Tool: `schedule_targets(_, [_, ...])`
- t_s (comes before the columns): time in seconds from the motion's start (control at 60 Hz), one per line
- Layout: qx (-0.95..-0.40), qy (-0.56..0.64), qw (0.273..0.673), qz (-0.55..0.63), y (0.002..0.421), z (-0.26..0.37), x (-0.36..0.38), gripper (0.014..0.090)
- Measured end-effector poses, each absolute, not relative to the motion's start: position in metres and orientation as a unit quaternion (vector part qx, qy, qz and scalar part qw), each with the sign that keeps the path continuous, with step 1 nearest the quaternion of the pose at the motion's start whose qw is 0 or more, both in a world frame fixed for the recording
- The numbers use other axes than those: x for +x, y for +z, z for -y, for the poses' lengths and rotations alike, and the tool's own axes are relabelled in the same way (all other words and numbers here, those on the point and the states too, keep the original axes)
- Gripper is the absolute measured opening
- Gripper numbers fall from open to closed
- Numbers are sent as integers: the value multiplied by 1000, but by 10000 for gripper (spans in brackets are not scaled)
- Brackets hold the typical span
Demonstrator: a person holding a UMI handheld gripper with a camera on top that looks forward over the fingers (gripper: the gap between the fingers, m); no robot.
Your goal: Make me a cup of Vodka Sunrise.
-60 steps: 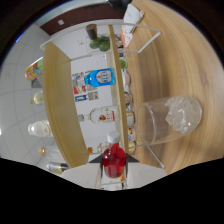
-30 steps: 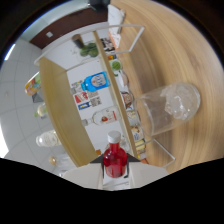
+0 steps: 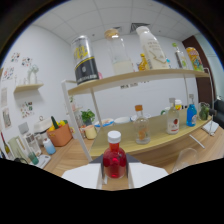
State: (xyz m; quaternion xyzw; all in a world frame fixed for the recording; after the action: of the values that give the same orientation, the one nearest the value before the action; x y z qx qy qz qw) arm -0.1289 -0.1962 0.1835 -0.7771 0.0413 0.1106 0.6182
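Note:
A small bottle of red liquid (image 3: 114, 161) with a white cap stands upright between my fingers, and my gripper (image 3: 114, 172) is shut on its lower body. The pale fingers (image 3: 82, 176) flank it on both sides; their tips are hidden below. A clear empty glass (image 3: 187, 159) stands on the wooden table ahead of the right finger. Beyond the red bottle, on the lower shelf (image 3: 125, 145), stand a clear bottle with an orange cap (image 3: 142, 128), a labelled clear bottle (image 3: 173, 120) and a blue bottle (image 3: 191, 114).
The upper shelf (image 3: 130, 77) carries a black-labelled canister (image 3: 85, 62), a clear jar (image 3: 120, 54) and a white bottle (image 3: 152, 47). An orange pot (image 3: 61, 135), a cream cup (image 3: 90, 132) and a small plant (image 3: 87, 117) sit at the shelf's left end.
The view has rolled from lying sideways to level, so the red bottle now stands upright. It stayed in my fingers throughout. The glass now lies farther off to the right.

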Motion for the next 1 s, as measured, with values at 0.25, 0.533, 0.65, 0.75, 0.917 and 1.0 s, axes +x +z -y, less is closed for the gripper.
schedule_targets(0.25, [-837,49,545,31,72,192,-165,338])
schedule_targets(0.533, [-870,46,489,50,24,191,-179,340])
schedule_targets(0.65, [-875,47,479,49,21,193,-179,346])
schedule_targets(0.75, [-876,50,477,46,20,197,-179,354])
schedule_targets(0.917, [-883,40,463,61,18,212,-175,408])
schedule_targets(1.0, [-880,49,467,73,28,216,-177,624])
